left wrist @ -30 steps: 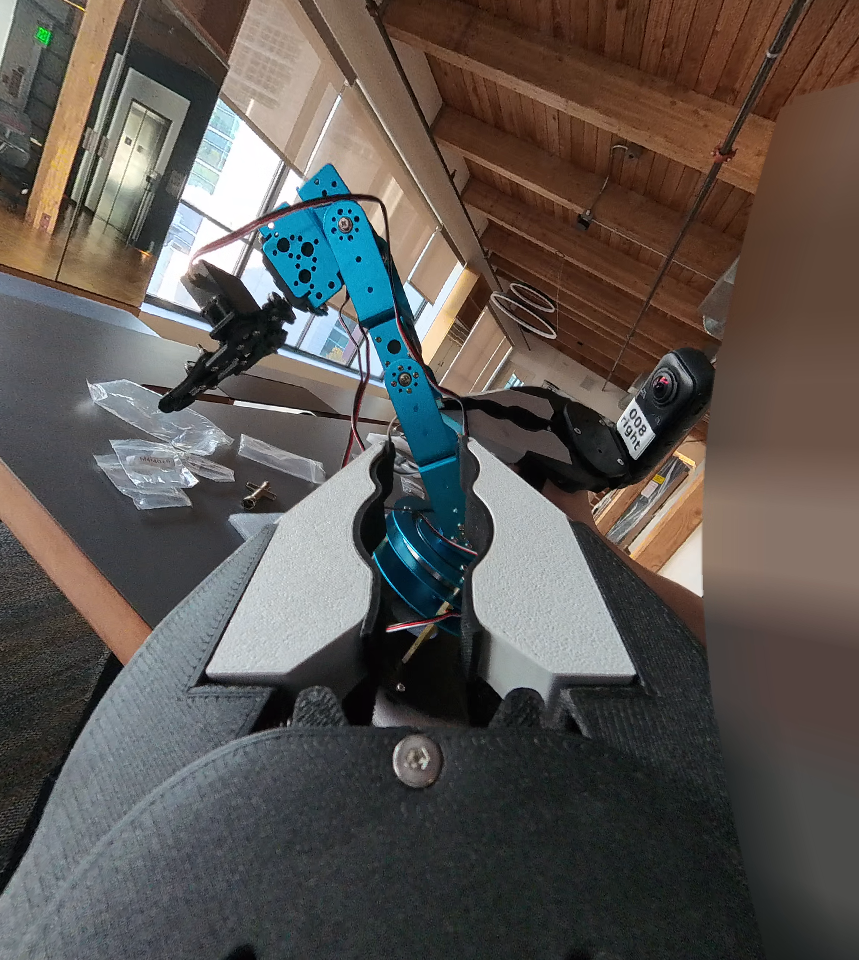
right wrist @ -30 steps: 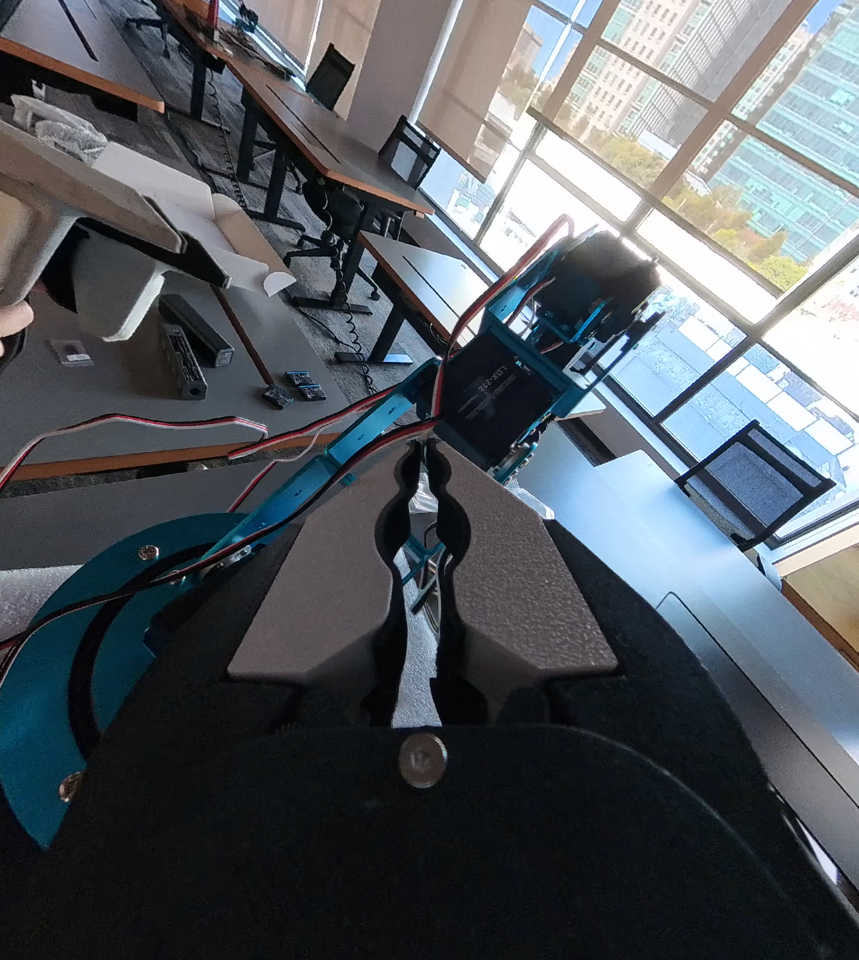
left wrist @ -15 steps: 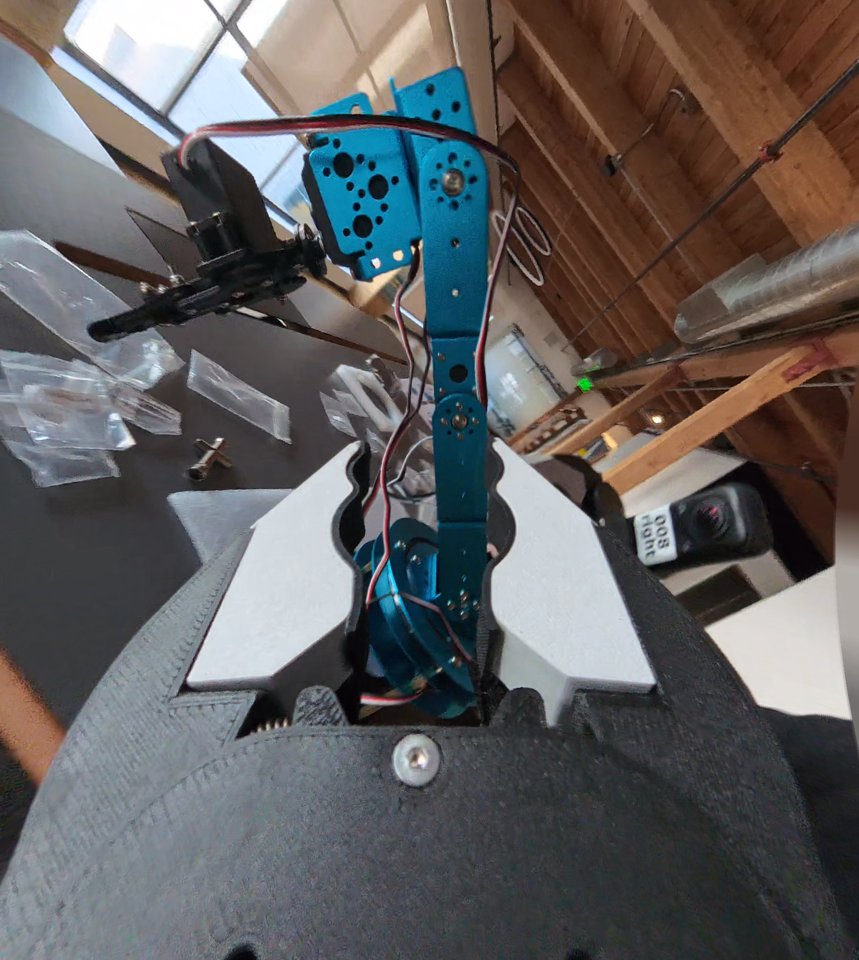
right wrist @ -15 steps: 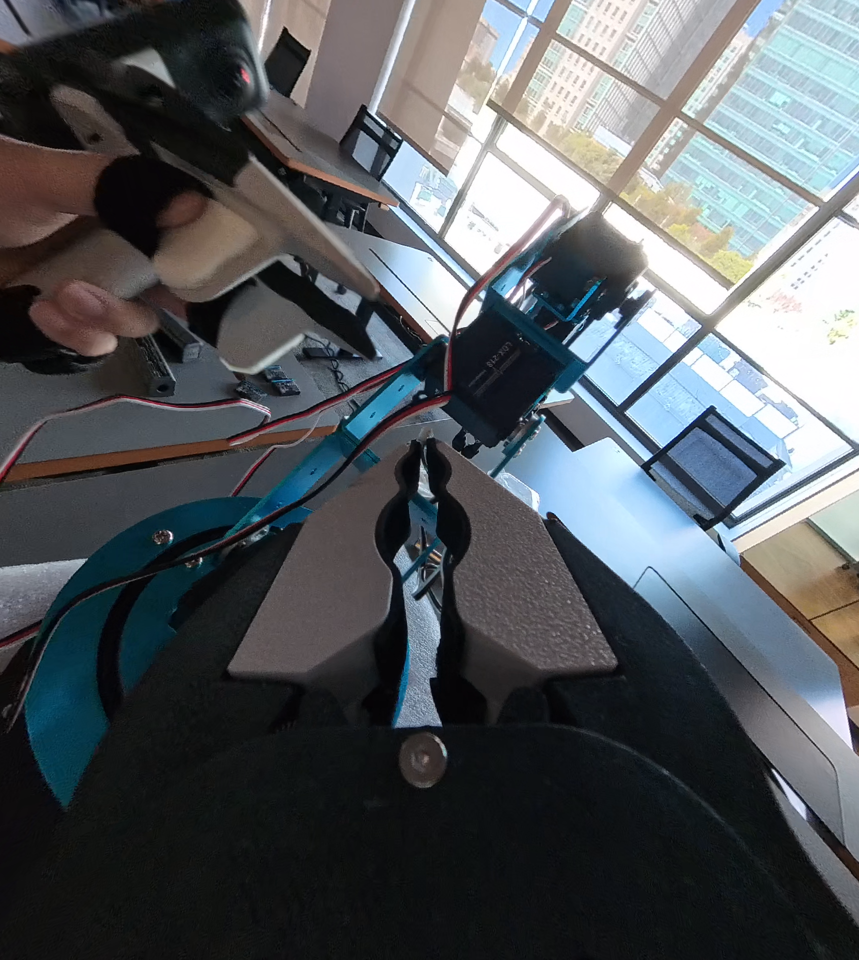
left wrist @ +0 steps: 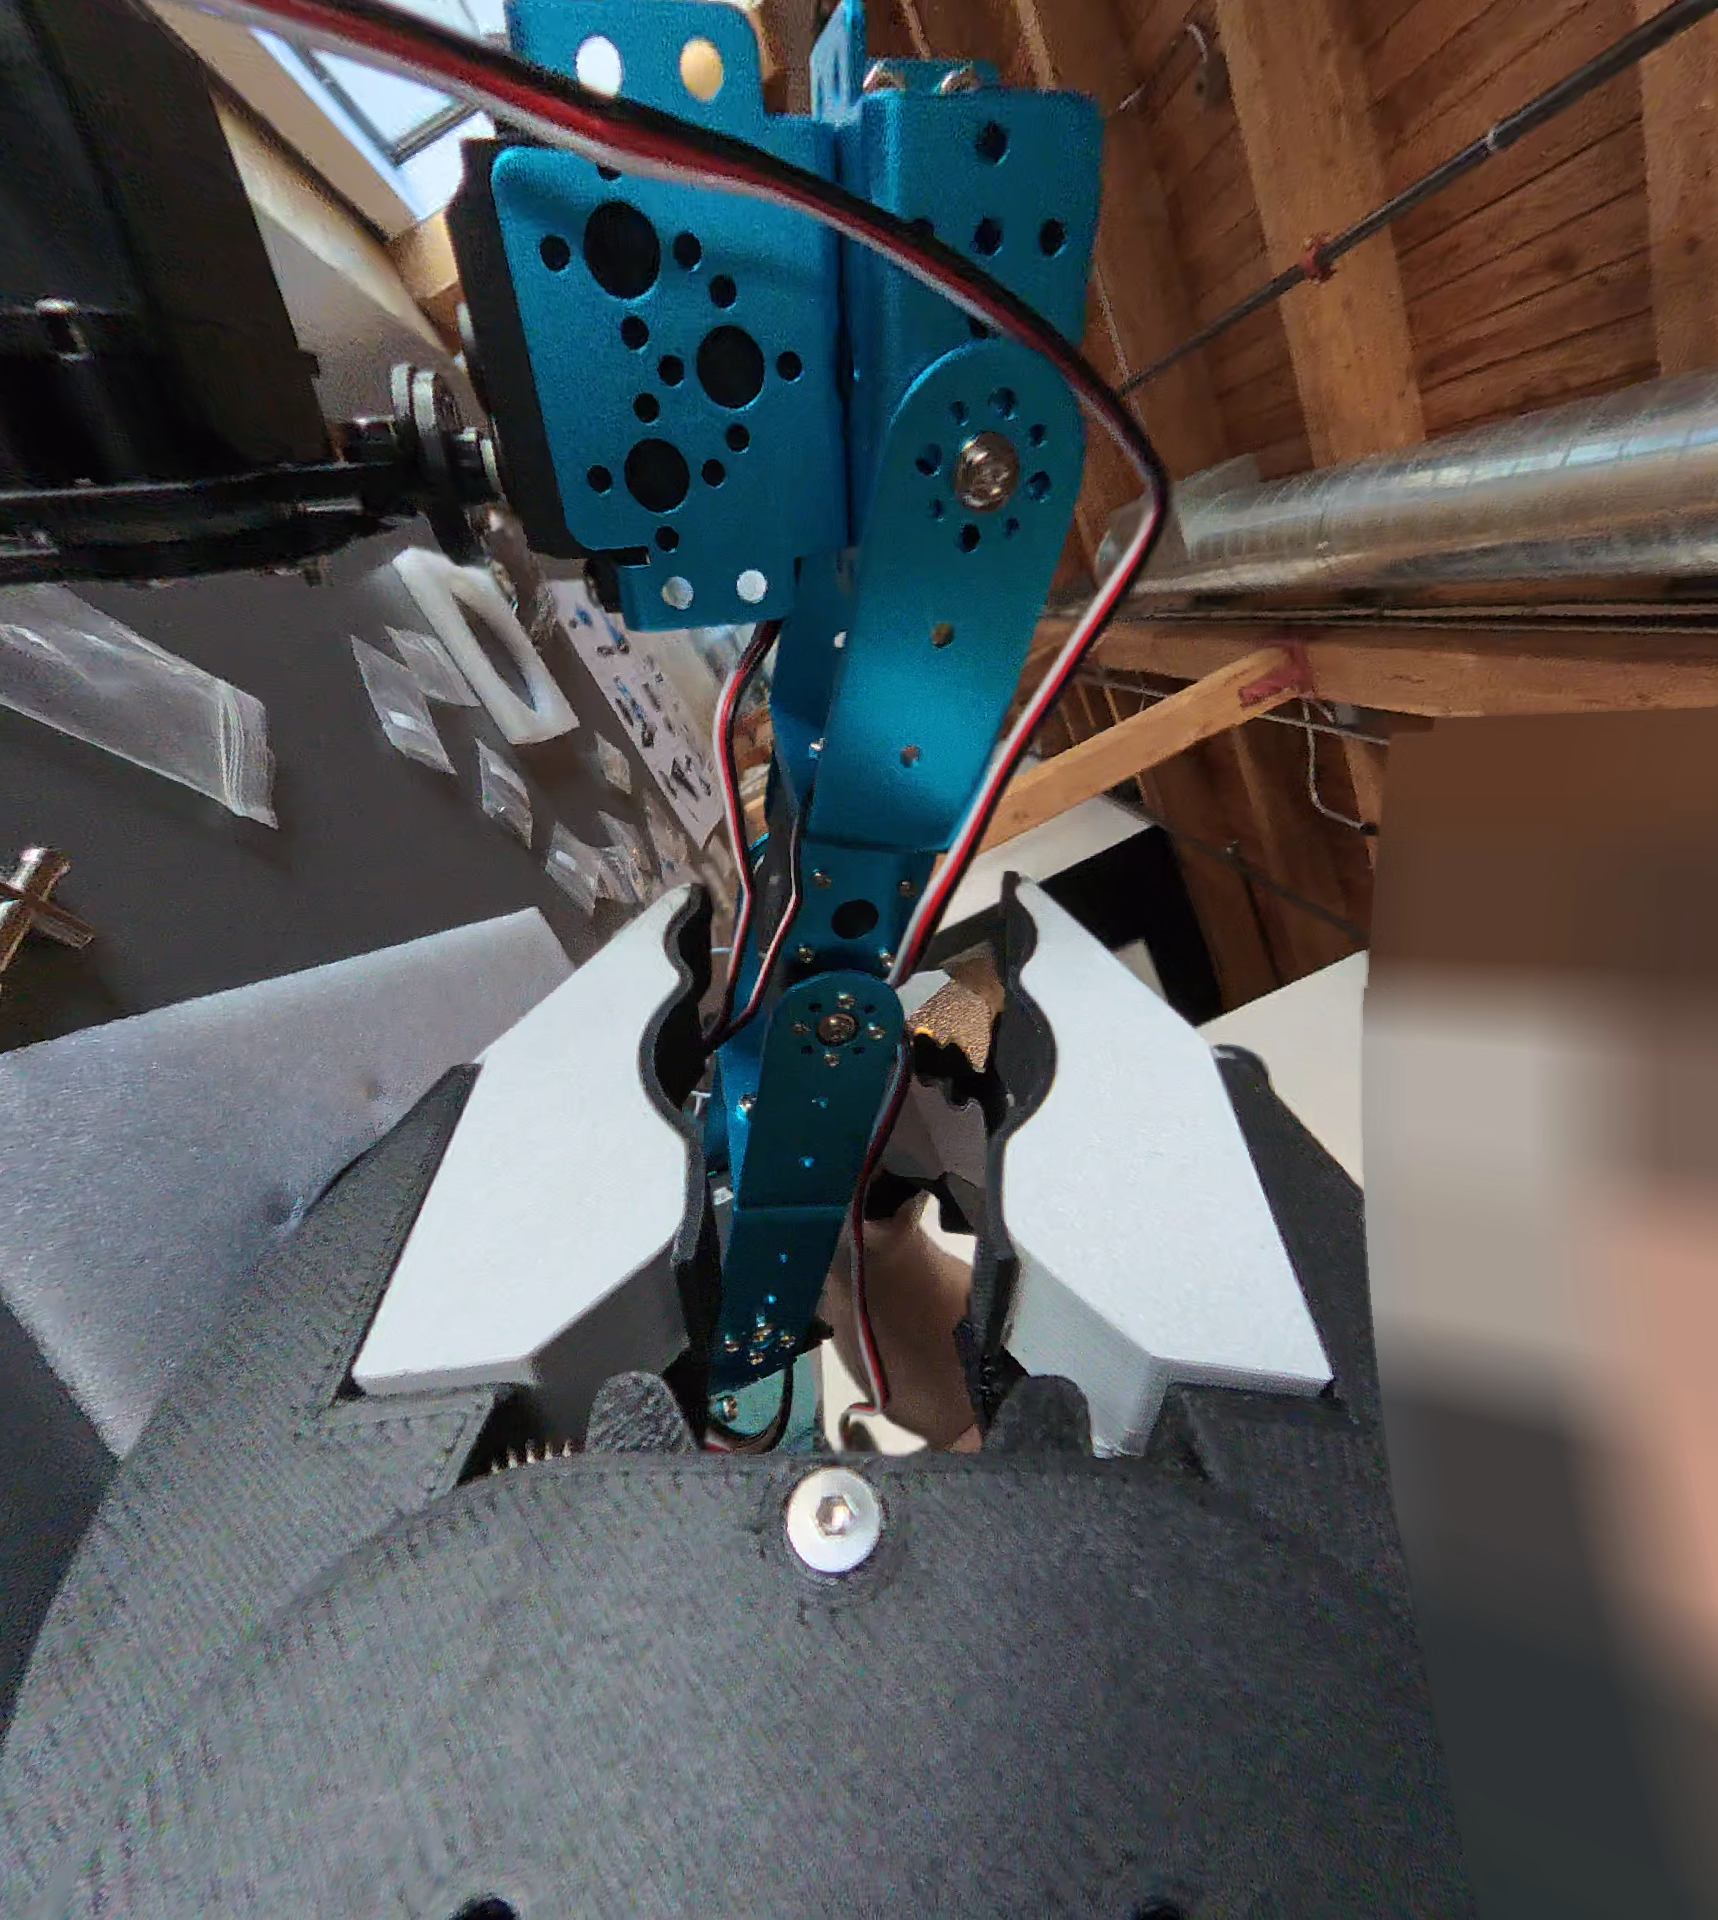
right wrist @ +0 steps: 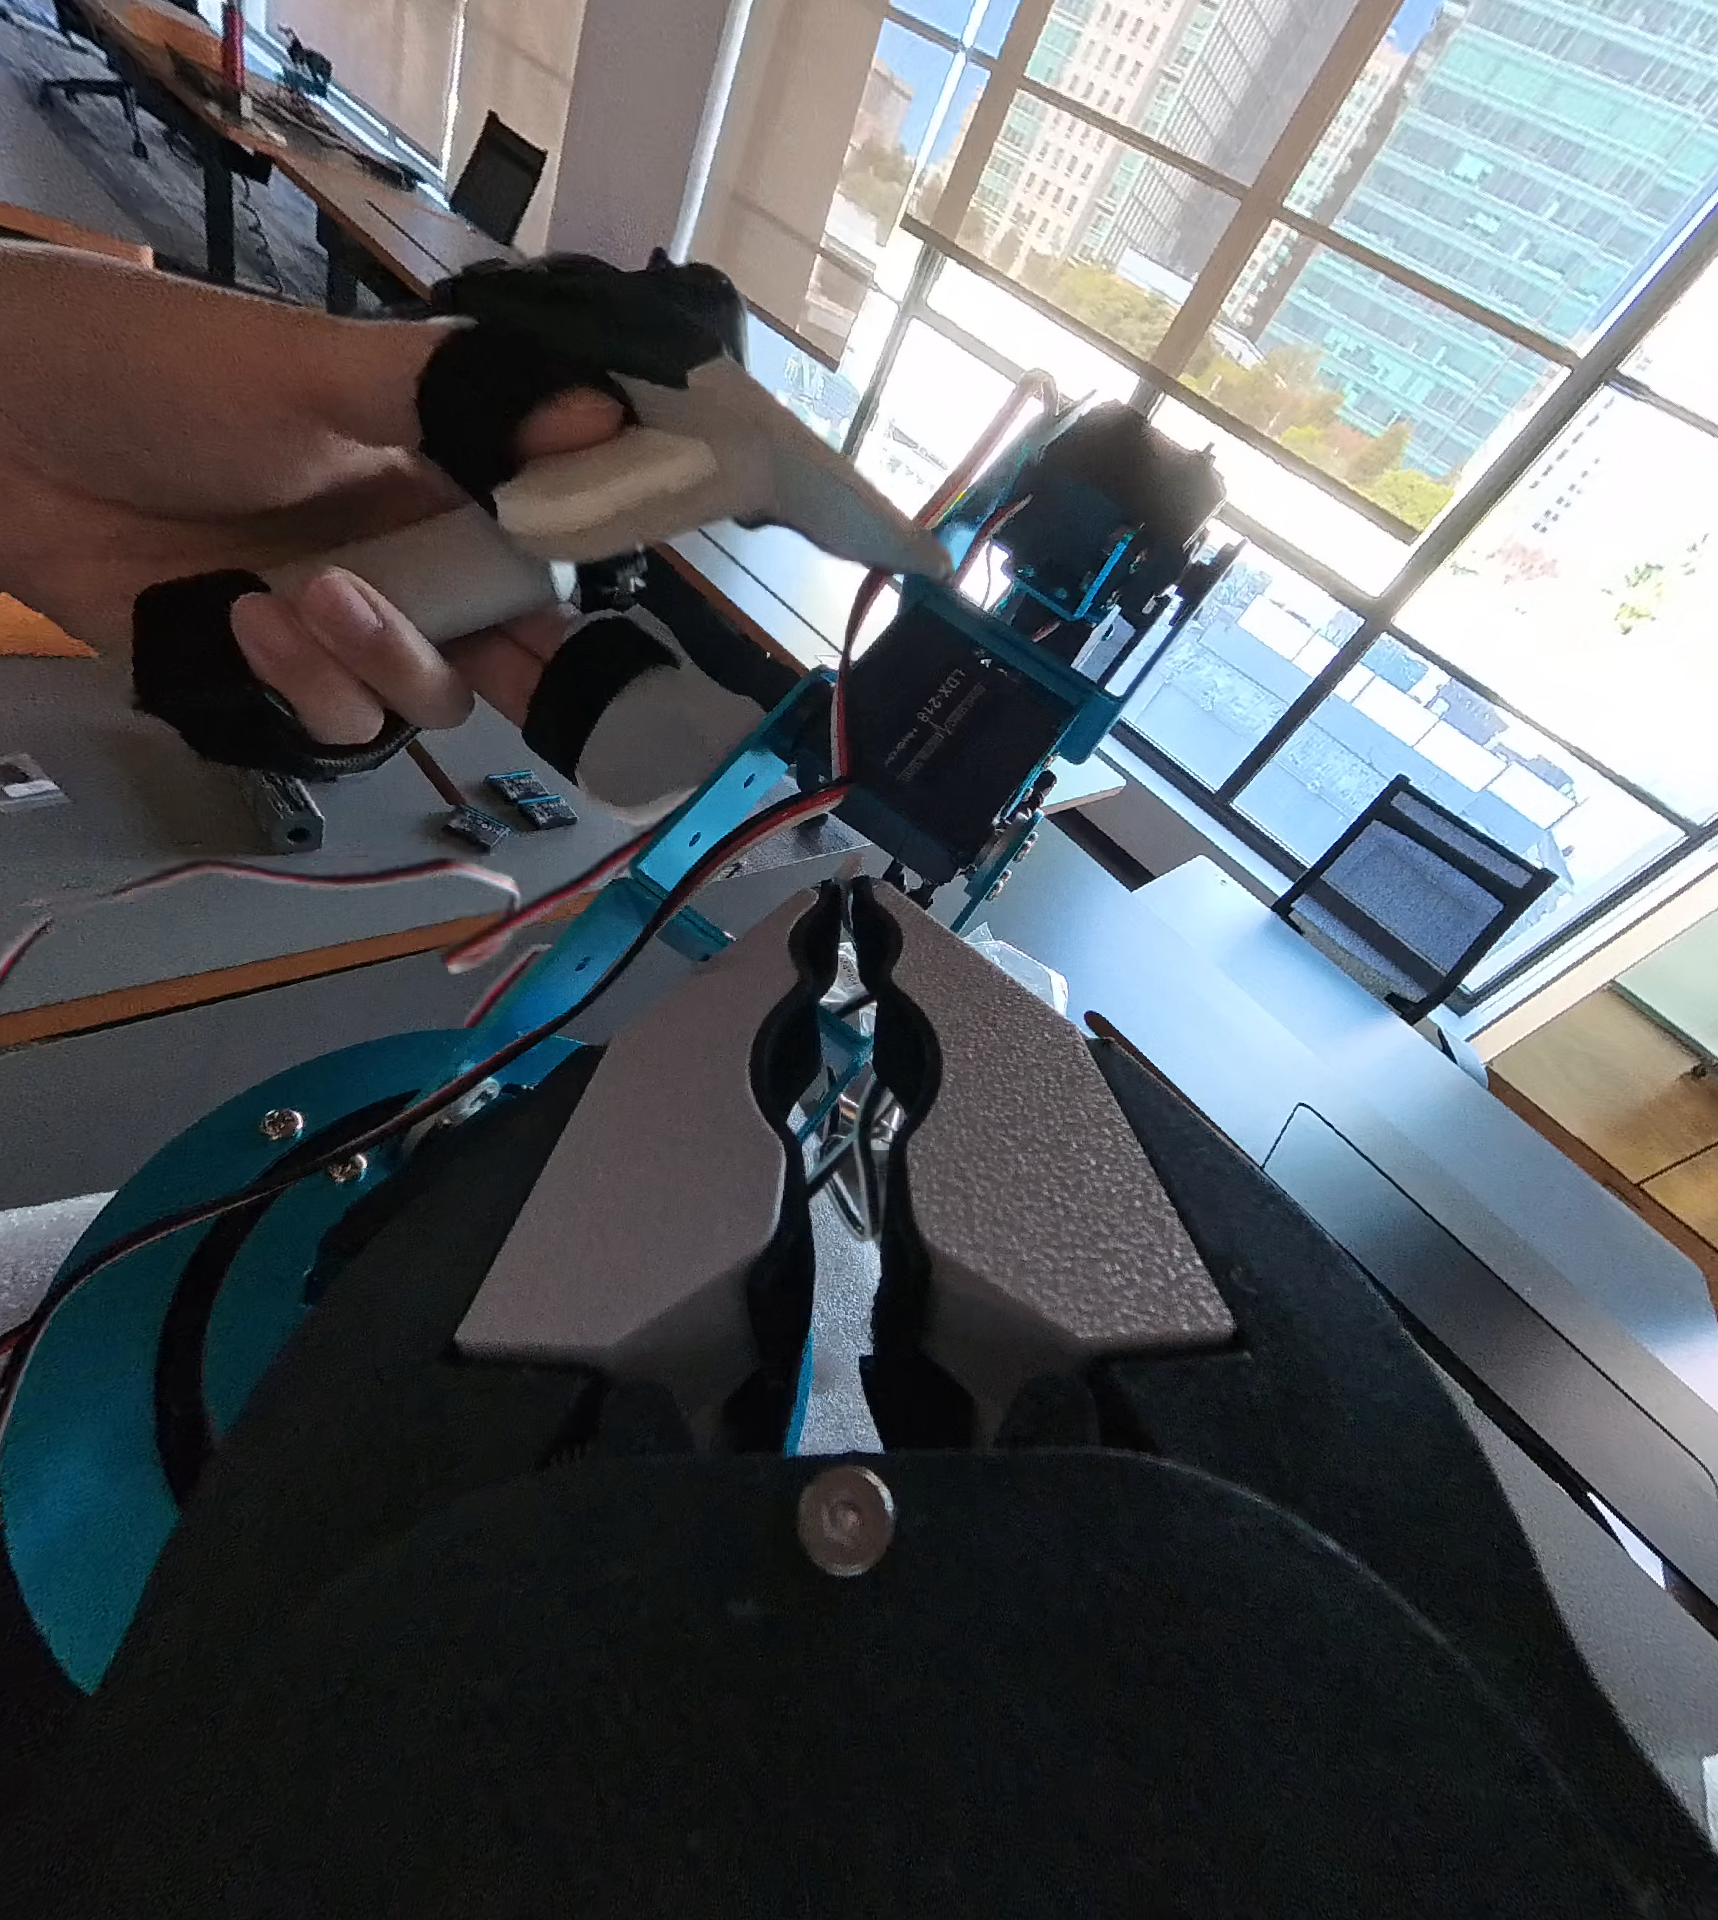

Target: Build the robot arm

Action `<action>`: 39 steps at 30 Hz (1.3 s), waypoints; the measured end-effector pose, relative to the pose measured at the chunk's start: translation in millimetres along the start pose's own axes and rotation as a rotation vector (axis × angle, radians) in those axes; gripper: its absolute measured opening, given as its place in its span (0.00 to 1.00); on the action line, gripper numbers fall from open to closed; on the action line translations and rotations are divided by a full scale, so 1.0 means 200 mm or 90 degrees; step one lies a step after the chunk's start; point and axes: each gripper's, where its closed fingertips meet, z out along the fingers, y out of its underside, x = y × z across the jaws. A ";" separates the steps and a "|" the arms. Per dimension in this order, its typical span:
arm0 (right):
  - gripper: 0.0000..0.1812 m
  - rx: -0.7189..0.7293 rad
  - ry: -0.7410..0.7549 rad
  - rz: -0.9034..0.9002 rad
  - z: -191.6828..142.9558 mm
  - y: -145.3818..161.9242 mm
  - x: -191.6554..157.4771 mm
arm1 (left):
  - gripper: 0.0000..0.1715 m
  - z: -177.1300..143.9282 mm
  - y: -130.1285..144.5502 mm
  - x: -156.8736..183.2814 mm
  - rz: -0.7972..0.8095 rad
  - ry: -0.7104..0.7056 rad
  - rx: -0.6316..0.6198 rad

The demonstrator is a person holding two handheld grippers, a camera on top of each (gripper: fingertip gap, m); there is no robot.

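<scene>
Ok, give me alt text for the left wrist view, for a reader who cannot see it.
The left gripper, its jaws parted, flanks the lower link of a small blue metal robot arm with red, white and black wires. To the left, a dark tabletop holds clear plastic bags, a metal cross-shaped wrench and a grey foam sheet; wooden ceiling beams show above.

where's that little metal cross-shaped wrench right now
In the left wrist view, the cross-shaped wrench lies on the dark table at the far left, just beyond the grey foam sheet and below a clear plastic bag.
</scene>
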 end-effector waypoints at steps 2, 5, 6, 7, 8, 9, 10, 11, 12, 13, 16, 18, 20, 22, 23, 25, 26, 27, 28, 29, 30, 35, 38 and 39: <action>0.00 0.002 -0.003 -0.001 0.00 0.00 0.00 | 0.25 0.03 0.02 -0.02 -0.003 -0.016 -0.023; 0.00 0.005 -0.002 -0.014 0.00 -0.01 0.00 | 0.18 0.04 0.01 0.00 -0.049 0.008 -0.031; 0.00 0.006 0.002 -0.022 0.00 -0.01 0.00 | 0.19 0.04 0.01 0.00 -0.059 0.008 -0.033; 0.00 0.010 0.005 -0.030 0.00 -0.01 0.00 | 0.19 0.04 0.01 0.00 -0.065 0.006 -0.032; 0.00 0.016 0.008 -0.036 0.00 -0.02 0.00 | 0.19 0.04 0.01 0.00 -0.073 0.004 -0.030; 0.00 0.020 0.009 -0.045 0.00 -0.02 -0.01 | 0.19 0.04 0.01 0.00 -0.084 0.002 -0.027; 0.00 0.023 0.016 -0.059 0.00 -0.03 -0.01 | 0.19 0.04 0.01 0.00 -0.095 0.003 -0.024; 0.00 0.025 0.021 -0.074 -0.01 -0.03 -0.01 | 0.19 0.04 0.01 0.00 -0.105 0.004 -0.021; 0.00 0.025 0.024 -0.090 -0.01 -0.03 -0.02 | 0.19 0.04 0.01 0.00 -0.112 0.005 -0.020; 0.00 0.024 0.026 -0.105 -0.01 -0.03 -0.02 | 0.19 0.04 0.01 0.00 -0.119 0.006 -0.019; 0.00 0.018 0.028 -0.123 -0.01 -0.02 -0.03 | 0.20 0.04 0.01 0.00 -0.138 0.008 -0.020; 0.00 0.017 0.022 -0.109 -0.01 -0.02 -0.03 | 0.20 0.04 0.01 0.00 -0.155 0.011 -0.019; 0.00 0.021 0.021 -0.100 -0.01 -0.02 -0.02 | 0.20 0.04 0.00 0.01 -0.177 0.017 -0.015; 0.00 0.022 0.018 -0.090 -0.01 -0.01 -0.02 | 0.21 0.04 0.00 0.01 -0.198 0.024 -0.015; 0.00 0.022 0.015 -0.086 -0.01 -0.01 -0.02 | 0.21 0.04 0.00 0.01 -0.203 0.026 -0.017; 0.00 0.021 0.011 -0.078 0.00 -0.01 -0.01 | 0.21 0.04 0.00 0.00 -0.203 0.025 -0.017; 0.00 0.019 0.008 -0.074 0.00 -0.02 -0.01 | 0.21 0.05 0.00 0.00 -0.198 0.023 -0.017; 0.00 0.016 0.004 -0.065 0.01 -0.02 -0.01 | 0.22 0.05 0.00 0.00 -0.192 0.022 -0.018; 0.00 0.011 0.000 -0.054 0.02 -0.03 0.00 | 0.21 0.05 0.00 0.00 -0.185 0.021 -0.018; 0.00 0.005 -0.004 -0.042 0.02 -0.03 0.00 | 0.21 0.05 0.00 0.00 -0.177 0.020 -0.018; 0.00 -0.001 -0.008 -0.029 0.03 -0.04 0.00 | 0.21 0.05 0.00 0.00 -0.170 0.022 -0.020; 0.00 -0.042 -0.046 0.010 0.04 -0.03 -0.01 | 0.22 0.04 0.00 0.01 -0.154 0.041 -0.012; 0.00 -0.059 -0.063 0.018 0.06 -0.03 -0.02 | 0.22 0.02 -0.01 0.02 -0.140 0.055 0.006; 0.00 -0.061 -0.066 0.020 0.06 -0.03 -0.03 | 0.22 0.00 -0.01 0.02 -0.135 0.059 0.013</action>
